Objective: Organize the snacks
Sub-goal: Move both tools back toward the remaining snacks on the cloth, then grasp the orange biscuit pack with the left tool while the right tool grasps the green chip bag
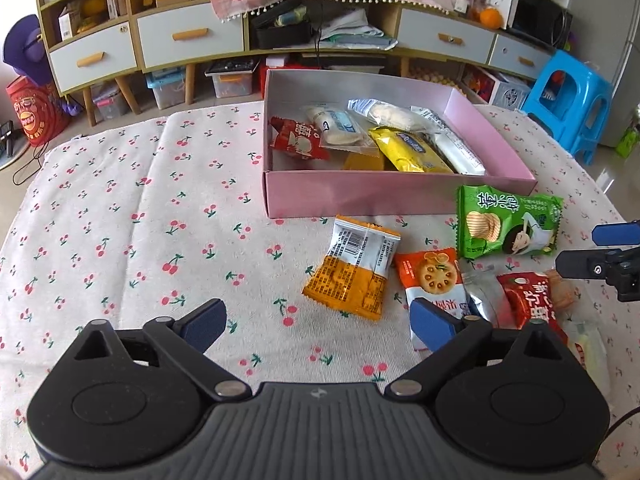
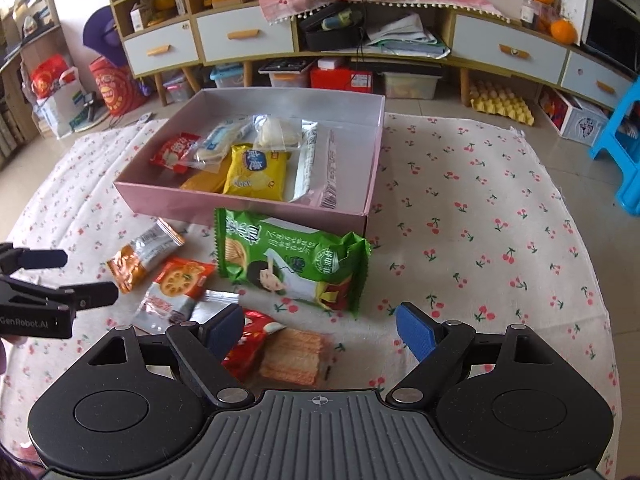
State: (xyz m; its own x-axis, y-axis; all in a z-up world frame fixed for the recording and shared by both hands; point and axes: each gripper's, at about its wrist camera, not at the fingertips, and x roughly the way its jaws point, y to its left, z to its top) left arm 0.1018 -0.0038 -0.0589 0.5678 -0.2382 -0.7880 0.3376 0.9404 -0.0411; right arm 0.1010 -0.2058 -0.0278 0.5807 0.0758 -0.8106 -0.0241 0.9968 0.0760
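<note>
Two grippers, both with jaws spread wide and nothing between them: left gripper (image 1: 318,322) hovers over the cherry-print cloth (image 1: 120,220) in front of the loose snacks; right gripper (image 2: 320,328) hovers over the red packet (image 2: 250,344) and the clear pack of wafers (image 2: 294,356). Printed on the left gripper's body, seen from the right wrist: "GenRobot.AI".

Loose on the cloth, just in front of the box — six items:
- one orange-and-white packet (image 1: 356,268), barcode side up
- one biscuit packet (image 1: 434,280) with a lotus-root-shaped cracker pictured, red and white
- one silver foil packet (image 1: 486,296), partly under its neighbours
- one red packet, Chinese characters
- one clear wafer pack
- one green chip bag (image 2: 292,260), largest, ridged chips and a cartoon figure pictured, nearly touching the box wall

One pink box (image 1: 360,196), open, shallow, pale inside. Contents — about seven packets, overlapping, count uncertain:
- one red packet (image 1: 296,138)
- one yellow bag (image 2: 256,172)
- one orange packet (image 2: 204,180), mostly covered
- two clear pastry wrappers (image 1: 340,124), pale contents
- two white-and-silver wrappers (image 2: 310,164) along the right side

Other writing too small to read.
</note>
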